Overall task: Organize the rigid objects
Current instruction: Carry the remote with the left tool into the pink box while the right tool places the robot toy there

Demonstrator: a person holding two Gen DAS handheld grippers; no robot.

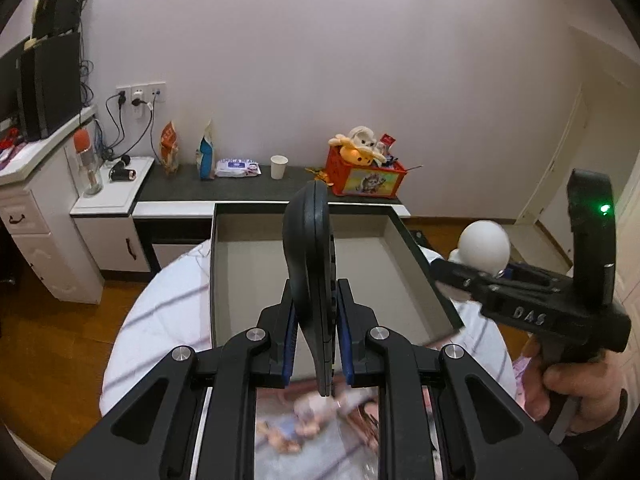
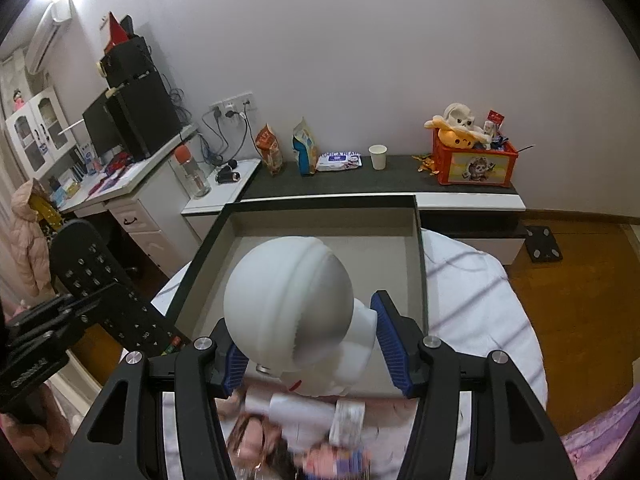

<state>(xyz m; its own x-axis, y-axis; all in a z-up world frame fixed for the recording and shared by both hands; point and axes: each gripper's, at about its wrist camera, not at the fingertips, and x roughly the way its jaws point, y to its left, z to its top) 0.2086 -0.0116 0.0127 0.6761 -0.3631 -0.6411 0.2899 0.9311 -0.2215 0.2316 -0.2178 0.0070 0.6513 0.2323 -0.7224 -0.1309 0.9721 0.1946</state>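
Pinching a black remote (image 1: 310, 280) edge-on, the left gripper (image 1: 316, 344) has its blue pads (image 1: 289, 340) pressed against both flat faces, with the remote standing upright between them and its rounded top rising above the fingers. In the right wrist view the same remote (image 2: 104, 288) shows its button face, tilted, at the left edge, held by that gripper (image 2: 60, 312).

The right gripper (image 2: 312, 344) clamps a white toy (image 2: 296, 304) with a large round head; its blue pads (image 2: 390, 344) bear on the toy's body, the right pad plainly touching, the left pad partly hidden behind the head. From the left wrist view the toy (image 1: 484, 244) sticks out ahead of the right gripper (image 1: 460, 276), which a hand (image 1: 568, 392) grips by the handle.

Both held things hang over an open grey box (image 1: 416, 276) with dark rims, set on a white cloth (image 1: 160, 312) with thin stripes. The remote sits over the box's middle, the toy near its right wall. The same box (image 2: 416, 264) lies just ahead of the toy's head. Blurred packets (image 2: 304, 436) lie below the right gripper. Beyond, a dark bench (image 1: 240, 188) carries a red crate (image 1: 366, 178) and a paper cup (image 1: 279, 167).
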